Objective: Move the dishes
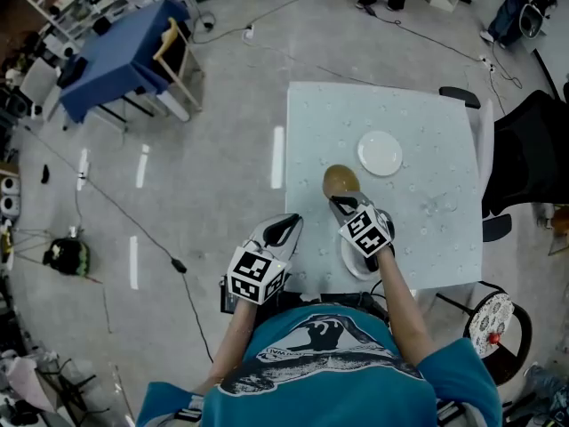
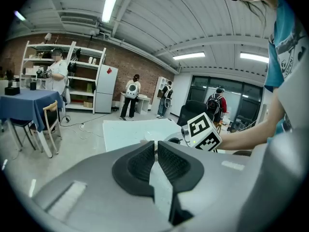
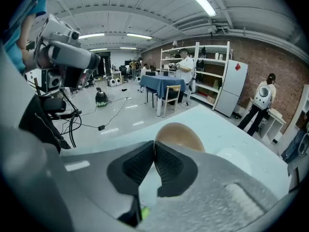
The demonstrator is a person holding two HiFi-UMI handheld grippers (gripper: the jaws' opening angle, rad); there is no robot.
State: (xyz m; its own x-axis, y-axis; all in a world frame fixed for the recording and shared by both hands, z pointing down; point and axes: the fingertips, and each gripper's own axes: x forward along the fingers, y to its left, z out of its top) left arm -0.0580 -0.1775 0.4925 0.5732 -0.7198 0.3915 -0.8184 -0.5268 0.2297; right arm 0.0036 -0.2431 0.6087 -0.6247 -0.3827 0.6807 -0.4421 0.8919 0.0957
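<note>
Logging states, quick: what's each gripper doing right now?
Left gripper: closed, empty.
Right gripper: closed, empty; brown dish just beyond its jaws.

2 white plates [image 1: 380,153], 1 brown bowl [image 1: 341,181], 1 tbl [image 1: 418,114].

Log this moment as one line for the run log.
left gripper shut, empty | right gripper shut, tips at brown dish near rim, grip unclear | white plate apart from it on table

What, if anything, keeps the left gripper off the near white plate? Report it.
Likely no clean reach: the right gripper lies over the near white plate, and the left gripper sits beside the table, jaws shut.
</note>
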